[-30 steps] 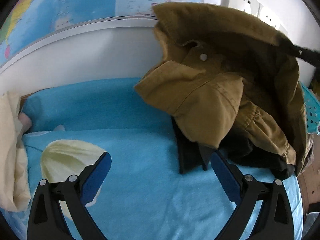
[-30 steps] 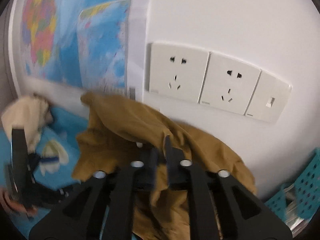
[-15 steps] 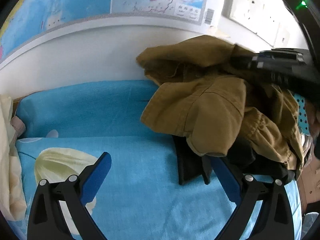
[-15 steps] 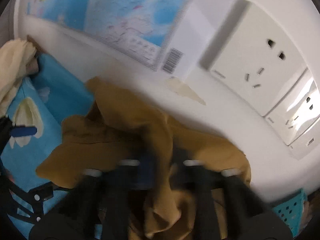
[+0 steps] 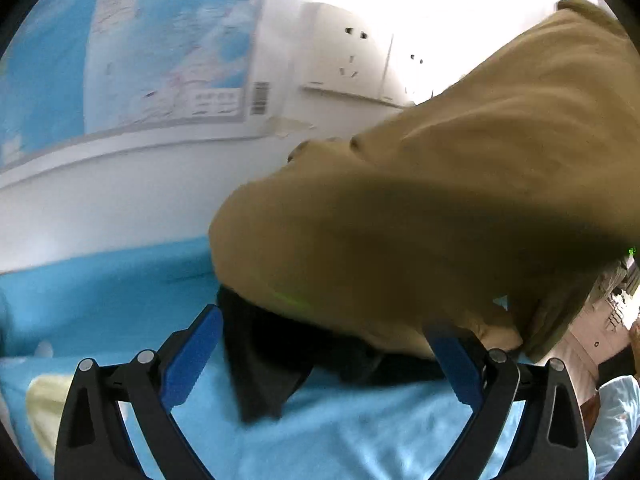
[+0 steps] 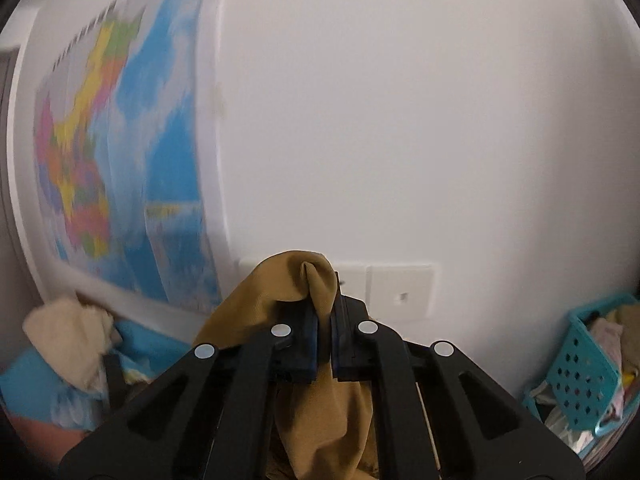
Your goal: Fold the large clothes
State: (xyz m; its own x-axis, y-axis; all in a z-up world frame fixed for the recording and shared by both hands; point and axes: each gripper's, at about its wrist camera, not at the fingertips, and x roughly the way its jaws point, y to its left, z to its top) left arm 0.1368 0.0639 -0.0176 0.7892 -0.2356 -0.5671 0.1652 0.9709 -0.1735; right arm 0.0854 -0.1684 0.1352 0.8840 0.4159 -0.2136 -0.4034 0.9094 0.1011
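At the far left of the right wrist view a cream bundle (image 6: 68,340) lies on the bed's blue sheet (image 5: 360,432), under the world map (image 6: 120,152) on the wall. In the left wrist view the left claw (image 5: 320,344) hovers low over the sheet, released, its blue pads wide apart and gripping nothing. Between and just beyond those pads lies a dark garment (image 5: 276,364), part on the sheet, part tucked under the mustard jacket (image 5: 420,220). The jacket fills the right half of that view, hanging as a bunched mass up and to the right of the left claw, its lower hem brushing the right pad.

Further right, the right claw (image 6: 324,344) is clenched on a pinched fold of the jacket, lifted high in front of the wall sockets (image 6: 400,292); the cloth drapes down behind the fingers. At the far right stands a teal basket (image 6: 584,364) holding other clothes.

The jacket's long axis seems to run downward from the right claw toward the bed, so its free lower edge is nearest the left claw, directly ahead and slightly right. I judge that the next move depends on this: the left claw would need to reach forward and up to catch a hem or sleeve and spread the jacket, avoiding the dark garment below.
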